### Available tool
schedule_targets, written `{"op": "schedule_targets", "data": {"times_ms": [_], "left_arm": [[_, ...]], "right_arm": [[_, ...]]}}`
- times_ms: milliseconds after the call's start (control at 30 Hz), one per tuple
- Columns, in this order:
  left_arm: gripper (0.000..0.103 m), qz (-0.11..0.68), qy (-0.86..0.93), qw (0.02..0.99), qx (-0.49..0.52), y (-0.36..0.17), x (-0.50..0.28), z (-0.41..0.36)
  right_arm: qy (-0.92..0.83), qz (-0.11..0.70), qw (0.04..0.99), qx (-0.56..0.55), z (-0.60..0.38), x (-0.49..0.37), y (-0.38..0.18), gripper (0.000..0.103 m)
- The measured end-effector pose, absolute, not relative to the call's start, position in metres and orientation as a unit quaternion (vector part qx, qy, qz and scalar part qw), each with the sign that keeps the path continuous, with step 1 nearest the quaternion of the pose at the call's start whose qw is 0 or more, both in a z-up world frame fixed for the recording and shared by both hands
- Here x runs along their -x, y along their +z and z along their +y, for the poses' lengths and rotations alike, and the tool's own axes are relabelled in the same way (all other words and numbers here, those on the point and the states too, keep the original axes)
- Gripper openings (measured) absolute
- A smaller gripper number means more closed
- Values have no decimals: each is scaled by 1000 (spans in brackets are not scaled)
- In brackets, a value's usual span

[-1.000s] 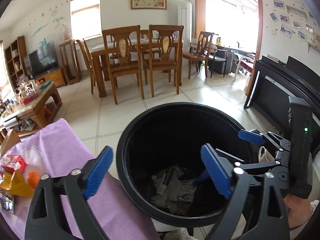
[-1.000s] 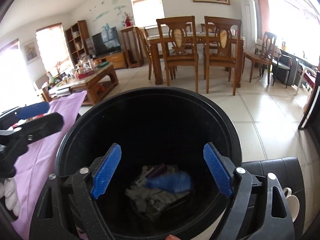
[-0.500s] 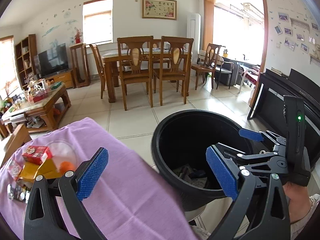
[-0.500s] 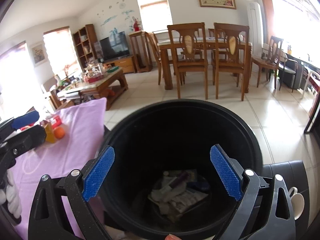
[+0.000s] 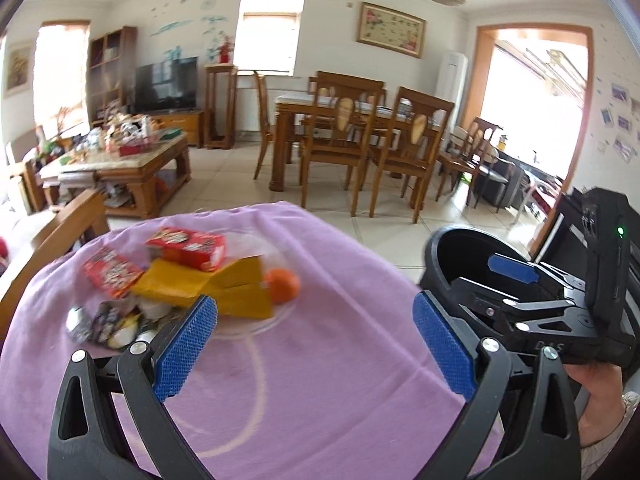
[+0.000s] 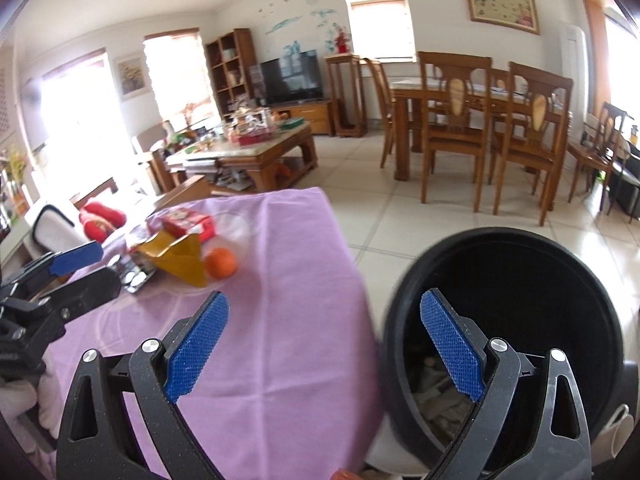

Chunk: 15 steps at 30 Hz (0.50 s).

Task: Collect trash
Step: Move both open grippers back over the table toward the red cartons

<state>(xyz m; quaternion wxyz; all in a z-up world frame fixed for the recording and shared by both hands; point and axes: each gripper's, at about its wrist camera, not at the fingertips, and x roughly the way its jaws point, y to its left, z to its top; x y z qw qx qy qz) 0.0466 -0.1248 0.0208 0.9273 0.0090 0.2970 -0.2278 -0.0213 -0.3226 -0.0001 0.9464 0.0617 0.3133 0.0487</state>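
Observation:
A black trash bin [image 6: 516, 304] stands on the floor right of a purple-clothed table [image 6: 288, 320]; crumpled paper lies in its bottom. It also shows in the left wrist view [image 5: 452, 256]. On the table sit a red snack box [image 5: 186, 248], a red packet [image 5: 110, 272], yellow wrappers [image 5: 224, 284], an orange [image 5: 282, 286] and small wrappers [image 5: 104, 322]. My left gripper [image 5: 316, 344] is open and empty above the cloth. My right gripper [image 6: 324, 344] is open and empty, straddling the table edge and the bin rim.
Behind stand a wooden dining table with chairs [image 5: 352, 140], a cluttered coffee table [image 5: 120, 160] and a TV [image 5: 166, 84]. A black piano [image 5: 592, 216] is at the right. A white cup [image 6: 616, 428] sits by the bin.
Both grippers have swung left from over the bin toward the table. The snack pile and orange are now in the middle of view; the bin has shifted to the right.

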Motion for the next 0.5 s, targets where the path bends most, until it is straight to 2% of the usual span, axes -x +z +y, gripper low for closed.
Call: {"op": "schedule_targets", "data": {"times_ms": [300, 467, 500], "left_arm": [[97, 359, -117, 921, 97, 12, -124, -6], [96, 409, -99, 900, 115, -4, -177, 17], [93, 418, -98, 896, 112, -8, -185, 16]], "right_arm": [[113, 316, 942, -13, -245, -26, -7, 95], [154, 314, 936, 37, -217, -60, -13, 95], [159, 313, 935, 50, -210, -66, -15, 95]]}}
